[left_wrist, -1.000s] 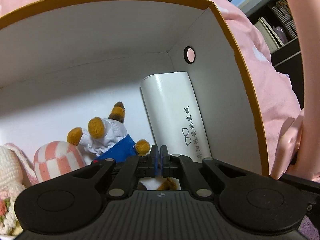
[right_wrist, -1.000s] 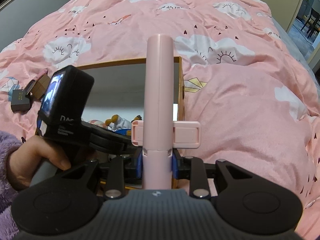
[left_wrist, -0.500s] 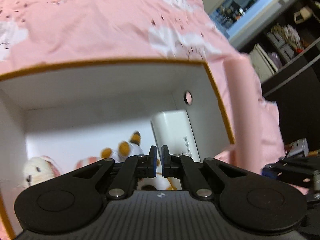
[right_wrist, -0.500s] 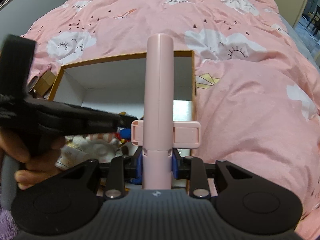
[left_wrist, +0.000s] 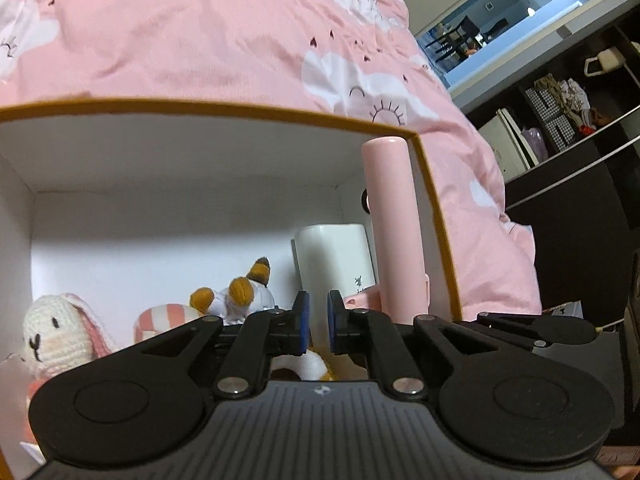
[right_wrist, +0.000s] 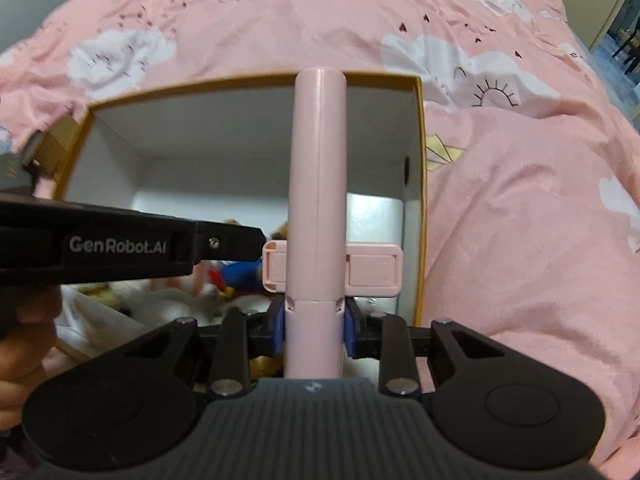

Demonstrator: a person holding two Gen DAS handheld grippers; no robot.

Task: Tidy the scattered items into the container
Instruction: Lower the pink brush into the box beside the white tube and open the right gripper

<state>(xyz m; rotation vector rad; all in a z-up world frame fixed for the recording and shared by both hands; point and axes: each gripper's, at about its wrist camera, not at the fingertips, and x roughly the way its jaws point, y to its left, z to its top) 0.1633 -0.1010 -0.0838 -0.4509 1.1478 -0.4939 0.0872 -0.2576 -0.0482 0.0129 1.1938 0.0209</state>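
Here the pink stick-shaped gadget (right_wrist: 319, 184), a smooth cylinder with a flat folding clip (right_wrist: 374, 268) across its lower part, stands upright between the blue pads (right_wrist: 349, 330) of the right gripper (right_wrist: 314, 330), which are clamped on its base. It hangs over the right side of the open box (right_wrist: 418, 184), a white-walled carton with an orange-brown rim that sits on the bed. In the left wrist view the same gadget (left_wrist: 394, 220) rises just inside the box's right wall, in front of a small round hole in that wall. Beside it, leaning in the far right corner, is a white case (left_wrist: 334, 256) printed with a few dark characters too small to read. To the left of the case lie a small plush toy (left_wrist: 240, 294) with orange-brown paws and a white top, a pink-and-white striped soft piece (left_wrist: 160, 316), and a cream crocheted bunny (left_wrist: 50, 336) at the near left. The left gripper (left_wrist: 318, 322) is over the box's near side with its jaws opening, a narrow gap between the blue pads and nothing in it. Seen from the right wrist, its black body (right_wrist: 116, 244) crosses the left of the view and carries the lettering "GenRobot.AI". Around the box spreads a pink duvet (right_wrist: 520, 208) patterned with white clouds, closed-eye suns and tiny dark hearts. Far right in the left view stand dark shelves (left_wrist: 568, 128) holding books and oddments.
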